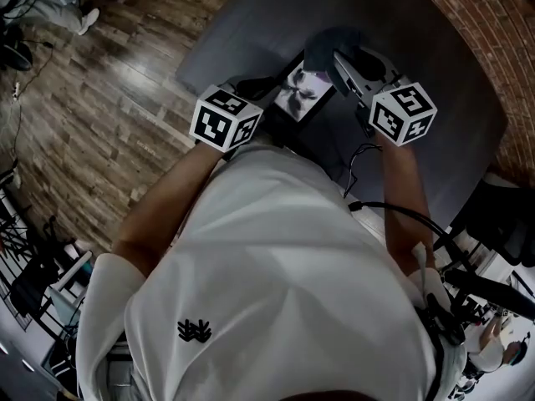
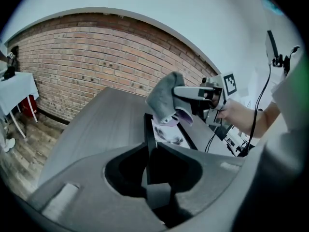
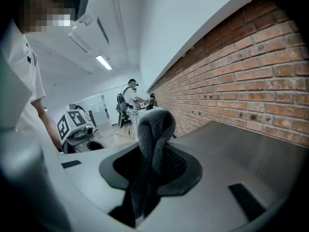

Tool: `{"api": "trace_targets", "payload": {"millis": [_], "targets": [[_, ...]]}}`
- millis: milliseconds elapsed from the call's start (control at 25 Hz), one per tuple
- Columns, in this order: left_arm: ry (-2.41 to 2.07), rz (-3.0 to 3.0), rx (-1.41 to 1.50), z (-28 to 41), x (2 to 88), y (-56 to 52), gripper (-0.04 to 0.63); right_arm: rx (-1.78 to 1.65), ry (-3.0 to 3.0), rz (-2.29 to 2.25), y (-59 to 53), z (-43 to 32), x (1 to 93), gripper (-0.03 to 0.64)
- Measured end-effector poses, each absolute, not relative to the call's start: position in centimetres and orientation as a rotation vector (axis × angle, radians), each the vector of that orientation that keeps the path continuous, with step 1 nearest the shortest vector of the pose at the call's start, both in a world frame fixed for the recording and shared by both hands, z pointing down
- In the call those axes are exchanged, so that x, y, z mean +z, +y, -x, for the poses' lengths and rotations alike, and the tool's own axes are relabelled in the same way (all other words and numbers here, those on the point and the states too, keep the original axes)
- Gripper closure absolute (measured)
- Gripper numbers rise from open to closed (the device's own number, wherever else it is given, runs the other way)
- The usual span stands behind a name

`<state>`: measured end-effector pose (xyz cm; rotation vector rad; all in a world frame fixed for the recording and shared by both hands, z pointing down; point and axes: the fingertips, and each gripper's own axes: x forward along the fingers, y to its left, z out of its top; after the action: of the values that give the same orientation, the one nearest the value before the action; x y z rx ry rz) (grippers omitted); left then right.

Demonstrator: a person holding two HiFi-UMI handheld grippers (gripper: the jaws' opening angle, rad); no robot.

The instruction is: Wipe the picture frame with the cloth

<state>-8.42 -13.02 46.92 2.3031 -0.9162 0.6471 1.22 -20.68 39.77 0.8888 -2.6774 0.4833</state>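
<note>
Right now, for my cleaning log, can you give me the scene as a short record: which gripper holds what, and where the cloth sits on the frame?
left gripper: shut on the near black edge of the picture frame
right gripper: shut on the cloth, grey, bunched between the jaws
cloth position: at the frame's far end, over the picture; looks in contact
frame pose: tilted, picture side up
surface: grey table below both grippers
backdrop: brick wall behind the table
</note>
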Motion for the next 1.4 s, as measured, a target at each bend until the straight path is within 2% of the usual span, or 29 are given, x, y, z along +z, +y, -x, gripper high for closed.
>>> {"api": "trace_targets", "payload": {"millis": [440, 600, 1000, 1400], "targets": [[-0.95, -2.283, 0.605, 9.4, 46.6, -14.2, 0.522, 0.562, -2.853, -0.469, -11.7, 4.5, 36.9, 0.508], [-0.933, -2.294, 0.6, 9.5, 46.3, -14.6, 0.522, 0.567, -2.812, -0.57, -12.7, 3.8, 38.5, 0.508], [-0.878, -2.319, 0.582, 7.9, 46.1, -14.7, 0.522, 0.436, -2.697, -0.975, -19.2, -3.8, 38.2, 0.508], [-0.91, -2.297, 0.563, 7.9, 46.0, -15.6, 0.522, 0.525, -2.888, -0.627, -12.5, 0.3, 35.5, 0.508]]}}
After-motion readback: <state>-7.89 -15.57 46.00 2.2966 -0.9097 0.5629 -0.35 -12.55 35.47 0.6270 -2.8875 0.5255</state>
